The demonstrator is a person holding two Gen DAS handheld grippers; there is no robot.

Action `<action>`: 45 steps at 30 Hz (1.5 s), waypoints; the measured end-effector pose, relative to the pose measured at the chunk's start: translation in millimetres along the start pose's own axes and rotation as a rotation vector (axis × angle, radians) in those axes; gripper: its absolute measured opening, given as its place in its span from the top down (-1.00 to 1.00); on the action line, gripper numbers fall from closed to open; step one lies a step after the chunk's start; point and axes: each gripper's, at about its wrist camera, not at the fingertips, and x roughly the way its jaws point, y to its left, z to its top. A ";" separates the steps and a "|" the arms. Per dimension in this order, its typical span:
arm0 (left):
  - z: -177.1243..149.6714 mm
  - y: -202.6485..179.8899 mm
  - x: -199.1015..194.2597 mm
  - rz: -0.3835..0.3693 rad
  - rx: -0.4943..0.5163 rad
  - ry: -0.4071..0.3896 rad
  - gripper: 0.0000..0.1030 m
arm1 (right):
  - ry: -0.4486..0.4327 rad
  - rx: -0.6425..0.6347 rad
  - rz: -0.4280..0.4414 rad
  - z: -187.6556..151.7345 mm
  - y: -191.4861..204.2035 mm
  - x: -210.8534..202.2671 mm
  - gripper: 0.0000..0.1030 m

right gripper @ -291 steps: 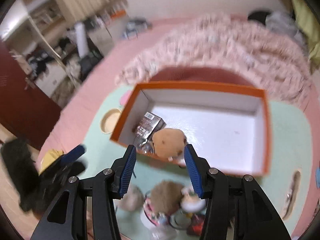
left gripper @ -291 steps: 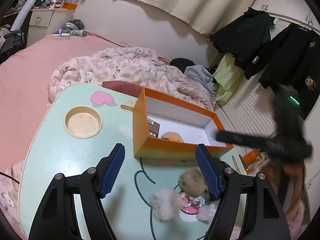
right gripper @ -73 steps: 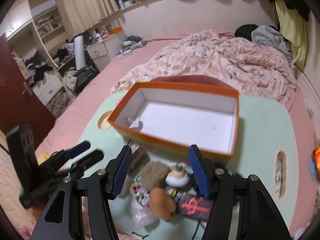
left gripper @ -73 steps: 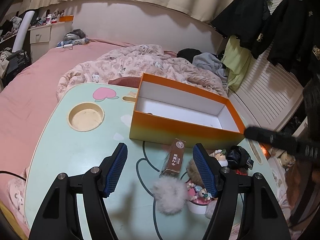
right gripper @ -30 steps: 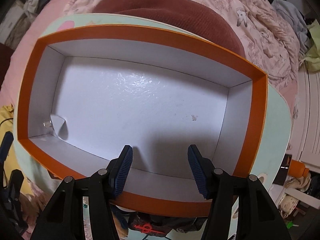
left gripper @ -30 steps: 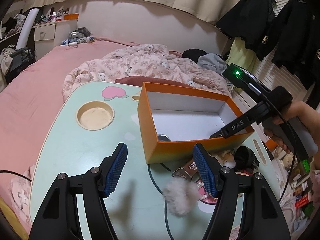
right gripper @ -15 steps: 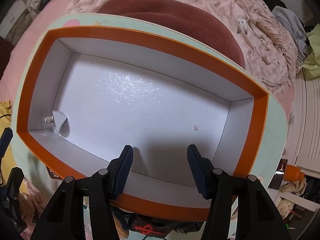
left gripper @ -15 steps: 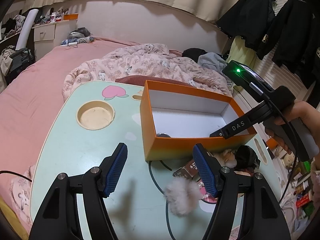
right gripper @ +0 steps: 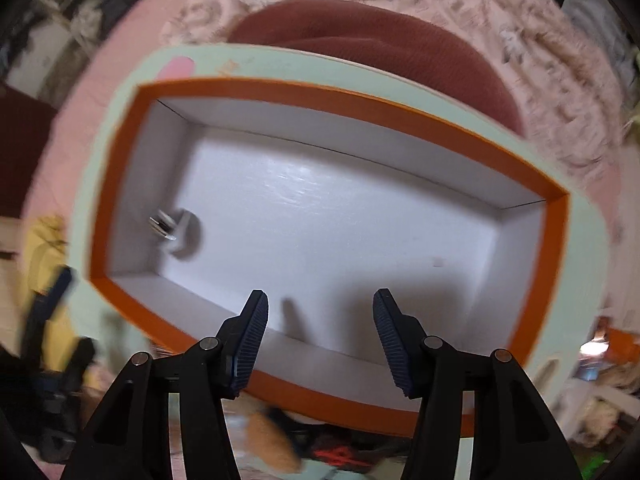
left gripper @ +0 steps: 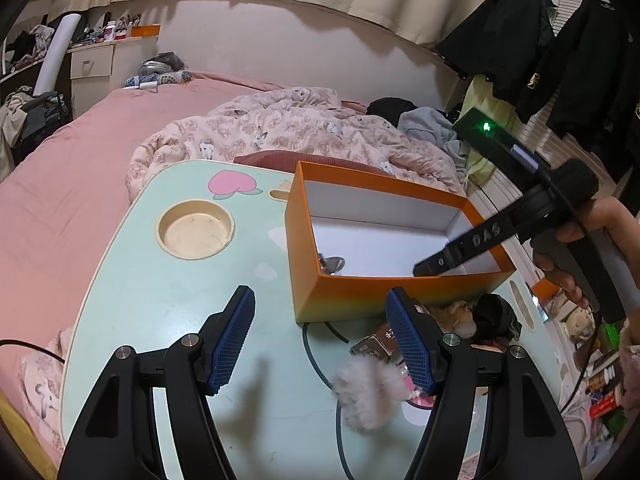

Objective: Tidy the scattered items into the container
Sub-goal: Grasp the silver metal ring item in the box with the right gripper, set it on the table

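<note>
Left tongs (left gripper: 320,336): yours, spread wide, nothing between the pads; bare mint lap table (left gripper: 160,288) under them.
Right tongs (right gripper: 318,332): spread, empty, tips pointing down into the orange box (right gripper: 332,98); your hand (left gripper: 576,248) grips the handle.
Box contents: one small shiny metal piece (right gripper: 170,230), far left of the right tongs.
Scattered items: fluffy pompom (left gripper: 368,392), brown carton (left gripper: 374,344), black bundle (left gripper: 494,316), just outside the box's near wall, by the left tongs' right finger.

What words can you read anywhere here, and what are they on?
"DAS": white letters on the side of the right gripper, left wrist view.
Brown packet beside the orange box: white characters, too small to read.
Right wrist view: blurred, no readable text.
</note>
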 end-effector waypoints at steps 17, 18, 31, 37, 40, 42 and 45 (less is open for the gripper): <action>8.0 54.6 -15.0 0.015 -0.243 -0.100 -0.33 | 0.022 -0.014 0.232 25.4 59.9 33.9 0.13; 7.9 55.5 -13.8 0.012 -0.247 -0.095 -0.33 | 0.002 -0.019 0.217 26.6 61.8 33.8 0.18; 5.7 53.2 -10.4 0.010 -0.244 -0.088 -0.33 | -0.187 0.049 0.192 29.9 41.4 13.5 0.47; 4.4 51.9 -8.3 0.012 -0.239 -0.076 -0.33 | -0.375 0.073 0.270 -22.3 15.4 -40.5 0.47; 4.8 49.0 -7.2 0.012 -0.232 -0.073 -0.33 | -0.459 0.080 0.271 -66.9 8.5 -61.1 0.46; 4.8 45.0 -5.1 0.007 -0.221 -0.064 -0.33 | -0.481 0.089 0.268 -89.6 3.8 -65.6 0.46; 3.0 37.5 -2.3 0.005 -0.203 -0.054 -0.33 | -0.469 0.086 0.252 -126.5 5.6 -52.9 0.46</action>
